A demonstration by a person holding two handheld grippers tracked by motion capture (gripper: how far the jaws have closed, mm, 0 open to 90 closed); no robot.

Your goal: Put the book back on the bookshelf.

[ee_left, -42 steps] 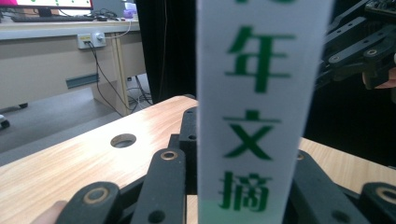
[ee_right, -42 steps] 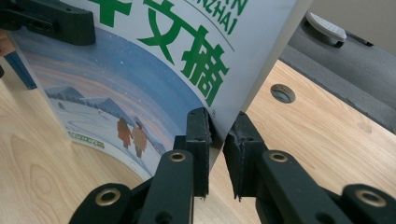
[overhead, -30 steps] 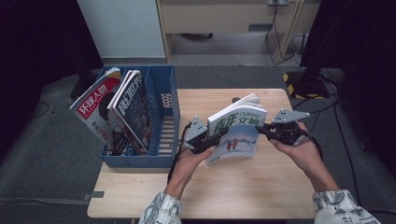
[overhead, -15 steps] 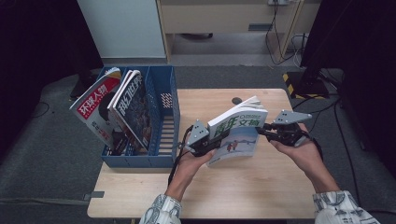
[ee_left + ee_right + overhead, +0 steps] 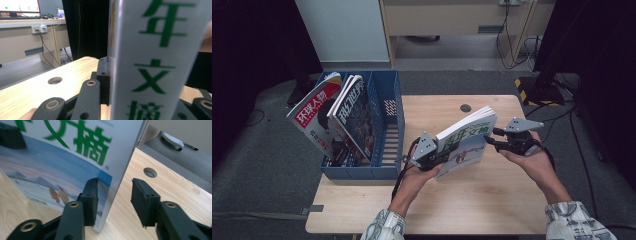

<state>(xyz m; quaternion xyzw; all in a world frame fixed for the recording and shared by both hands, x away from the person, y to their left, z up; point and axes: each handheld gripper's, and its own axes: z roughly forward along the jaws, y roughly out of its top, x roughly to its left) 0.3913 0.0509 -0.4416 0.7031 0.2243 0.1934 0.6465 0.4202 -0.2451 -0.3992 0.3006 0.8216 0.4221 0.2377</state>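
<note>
A magazine (image 5: 464,142) with green Chinese title characters and a snowy blue cover is held tilted above the wooden table (image 5: 492,200). My left gripper (image 5: 439,157) is shut on its lower left edge; in the left gripper view the white spine (image 5: 155,62) sits pressed against the left jaw, and the left gripper (image 5: 140,87) closes around it. My right gripper (image 5: 491,141) is at the magazine's right edge. In the right gripper view the cover (image 5: 62,157) passes between the right gripper (image 5: 115,200), touching one jaw, with a gap to the other, so it is open.
A blue mesh file rack (image 5: 389,130) stands at the table's left end, holding a red-covered magazine (image 5: 314,117) and a second one (image 5: 352,110) leaning left. A round cable hole (image 5: 466,108) lies in the tabletop behind the held magazine. Cabinets and cables stand beyond the table.
The magazine and both grippers have shifted slightly toward the person and to the left. The left gripper's hold is unchanged.
</note>
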